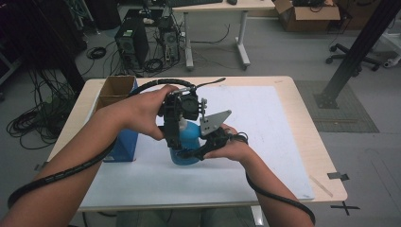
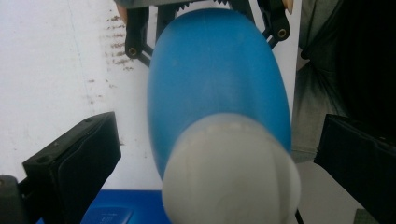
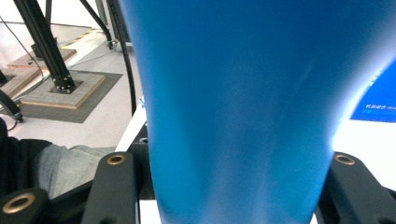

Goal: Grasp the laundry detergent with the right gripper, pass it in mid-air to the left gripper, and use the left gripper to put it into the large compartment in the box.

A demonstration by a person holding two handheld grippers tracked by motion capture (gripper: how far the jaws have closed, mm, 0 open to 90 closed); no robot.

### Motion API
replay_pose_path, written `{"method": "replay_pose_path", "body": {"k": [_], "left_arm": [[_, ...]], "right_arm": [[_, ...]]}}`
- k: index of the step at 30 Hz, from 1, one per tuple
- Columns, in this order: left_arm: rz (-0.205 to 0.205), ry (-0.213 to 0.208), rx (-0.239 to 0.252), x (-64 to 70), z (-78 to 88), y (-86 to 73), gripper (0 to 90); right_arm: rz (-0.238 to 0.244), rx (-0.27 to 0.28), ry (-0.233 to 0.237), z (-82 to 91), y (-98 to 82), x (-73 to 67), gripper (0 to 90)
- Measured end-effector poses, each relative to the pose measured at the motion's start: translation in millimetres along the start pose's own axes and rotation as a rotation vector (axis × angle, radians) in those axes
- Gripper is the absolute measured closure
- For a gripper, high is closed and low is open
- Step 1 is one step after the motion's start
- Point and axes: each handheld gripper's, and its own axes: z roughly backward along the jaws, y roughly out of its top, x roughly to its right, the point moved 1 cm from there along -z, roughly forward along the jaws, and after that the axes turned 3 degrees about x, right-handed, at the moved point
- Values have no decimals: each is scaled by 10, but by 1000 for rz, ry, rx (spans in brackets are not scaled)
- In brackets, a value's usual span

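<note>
We see a blue bottle [image 1: 188,142] standing upright on the white sheet [image 1: 265,118] of the tabletop [image 1: 302,101], its long axis vertical and its white cap [image 2: 229,172] upward. The right claw [image 1: 196,152] pinches its lower body. The left claw [image 1: 176,142] reaches down from above, its jaws spread either side of the cap without touching in the left gripper view. A blue box [image 1: 124,142] stands just beside.
</note>
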Motion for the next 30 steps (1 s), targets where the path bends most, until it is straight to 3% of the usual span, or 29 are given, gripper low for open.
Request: {"method": "replay_pose_path", "body": {"k": [13,30], "left_arm": [[2,3,-12,16,-36,8,2],[0,42,-9,24,-52,14,32]], "right_arm": [[-2,9,-3,-29,32,1,453],[0,17,-7,-23,44,1,453]]}}
